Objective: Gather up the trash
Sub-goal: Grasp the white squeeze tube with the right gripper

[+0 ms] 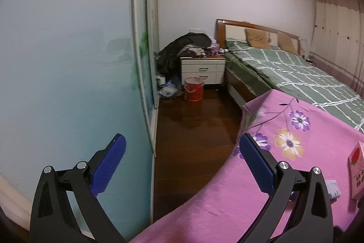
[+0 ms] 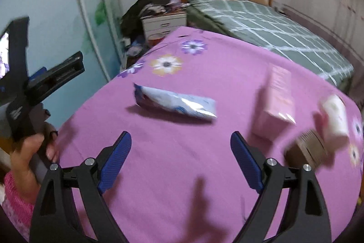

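On a pink flowered cloth [image 2: 182, 174] lie a blue-white snack wrapper [image 2: 175, 103], a pink carton [image 2: 278, 97], a white cup [image 2: 335, 115] and a brown round lid [image 2: 307, 152]. My right gripper [image 2: 180, 158] is open and empty, just in front of the wrapper. My left gripper [image 1: 182, 161] is open and empty, at the cloth's left edge, pointing along the floor. The pink carton [image 1: 357, 172] shows at the far right of the left wrist view. The left gripper's body [image 2: 45, 83] shows at the left of the right wrist view.
A red bucket [image 1: 193, 89] stands on the dark wood floor [image 1: 193, 129] by a white nightstand [image 1: 202, 71] piled with clothes. A bed with a green checked cover [image 1: 295, 74] lies beyond the cloth. A pale sliding wardrobe door [image 1: 68, 60] runs along the left.
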Demonstrator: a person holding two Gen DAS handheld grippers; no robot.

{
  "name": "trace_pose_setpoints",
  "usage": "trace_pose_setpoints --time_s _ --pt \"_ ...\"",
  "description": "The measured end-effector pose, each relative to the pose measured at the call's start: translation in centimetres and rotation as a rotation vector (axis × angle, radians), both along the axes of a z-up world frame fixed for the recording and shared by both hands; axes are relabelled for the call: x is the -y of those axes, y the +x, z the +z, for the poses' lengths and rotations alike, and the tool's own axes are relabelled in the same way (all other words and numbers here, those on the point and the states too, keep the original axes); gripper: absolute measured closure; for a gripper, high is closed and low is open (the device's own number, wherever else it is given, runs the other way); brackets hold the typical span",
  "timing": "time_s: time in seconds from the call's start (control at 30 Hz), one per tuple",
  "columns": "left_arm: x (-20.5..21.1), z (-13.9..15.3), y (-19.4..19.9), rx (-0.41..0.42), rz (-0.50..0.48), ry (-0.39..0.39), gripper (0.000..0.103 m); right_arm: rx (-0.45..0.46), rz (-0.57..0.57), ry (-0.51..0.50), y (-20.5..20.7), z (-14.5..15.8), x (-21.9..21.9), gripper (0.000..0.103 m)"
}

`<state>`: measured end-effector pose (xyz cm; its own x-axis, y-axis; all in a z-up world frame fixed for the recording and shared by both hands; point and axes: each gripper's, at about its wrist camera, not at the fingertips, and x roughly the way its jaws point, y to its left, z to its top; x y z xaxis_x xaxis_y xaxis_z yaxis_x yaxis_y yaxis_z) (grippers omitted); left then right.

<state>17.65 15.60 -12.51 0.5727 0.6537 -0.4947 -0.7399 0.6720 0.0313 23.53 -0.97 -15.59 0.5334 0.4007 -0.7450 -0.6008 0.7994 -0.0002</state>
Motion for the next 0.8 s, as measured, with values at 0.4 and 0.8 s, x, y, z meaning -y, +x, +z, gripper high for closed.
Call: trace_pose_setpoints --time_s 0.4,0.8 --pt "-0.2 -0.1 -0.1 -0.016 0.016 -0.003 0.005 0.006 0.087 -0.097 4.0 -2.2 -5.6 0.019" --pt "-0.6 0.1 0.2 -0.019 0.005 -0.027 0.005 -0.089 0.094 -0.086 8.2 -3.0 -6.1 0.06"
